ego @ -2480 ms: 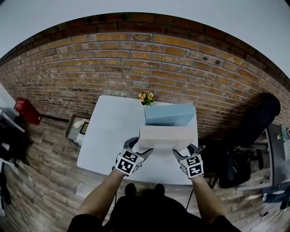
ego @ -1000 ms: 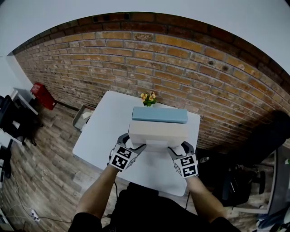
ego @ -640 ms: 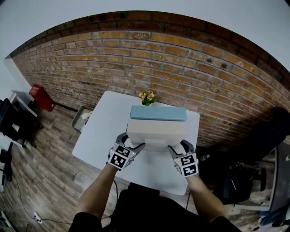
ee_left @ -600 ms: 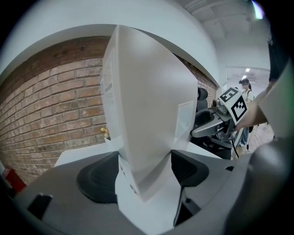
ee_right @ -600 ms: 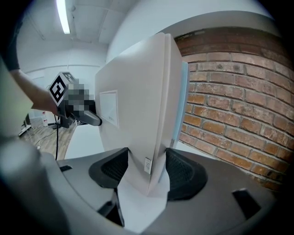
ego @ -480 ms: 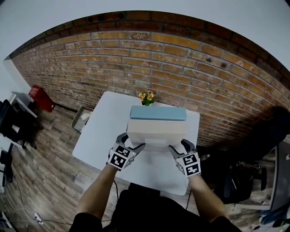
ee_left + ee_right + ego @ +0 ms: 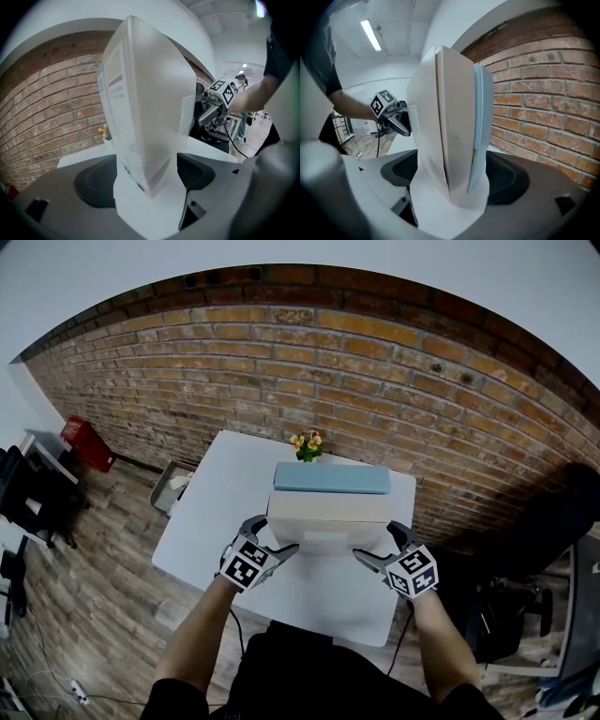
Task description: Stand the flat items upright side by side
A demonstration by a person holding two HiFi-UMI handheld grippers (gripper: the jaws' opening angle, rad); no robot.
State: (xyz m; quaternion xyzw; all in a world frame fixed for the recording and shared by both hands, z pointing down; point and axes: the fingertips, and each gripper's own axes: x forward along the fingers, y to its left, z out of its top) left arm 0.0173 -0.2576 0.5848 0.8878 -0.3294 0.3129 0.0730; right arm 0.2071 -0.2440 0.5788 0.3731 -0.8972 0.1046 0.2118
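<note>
A white flat box [image 7: 328, 521] stands upright on its long edge on the white table [image 7: 230, 484]. A light blue flat box [image 7: 332, 477] stands upright right behind it, side by side. My left gripper [image 7: 274, 538] is at the white box's left end, my right gripper [image 7: 380, 545] at the right end. In the left gripper view, that gripper [image 7: 147, 164] straddles the white box [image 7: 145, 103] with gaps on both sides. In the right gripper view, the right gripper [image 7: 452, 171] straddles the white box [image 7: 440, 122] and the blue box [image 7: 480, 117], pads clear. Both jaws have just been opening.
A small pot of yellow flowers [image 7: 307, 443] sits at the table's far edge against the brick wall [image 7: 375, 371]. On the floor lie a cardboard box [image 7: 172, 488] at left and a red item [image 7: 82, 439]. Dark office chairs [image 7: 562, 521] stand at right.
The right gripper's jaws have spread off the box ends and the gripper has shifted slightly right. The left gripper's jaws stand a little wider. Both boxes stay upright where they were.
</note>
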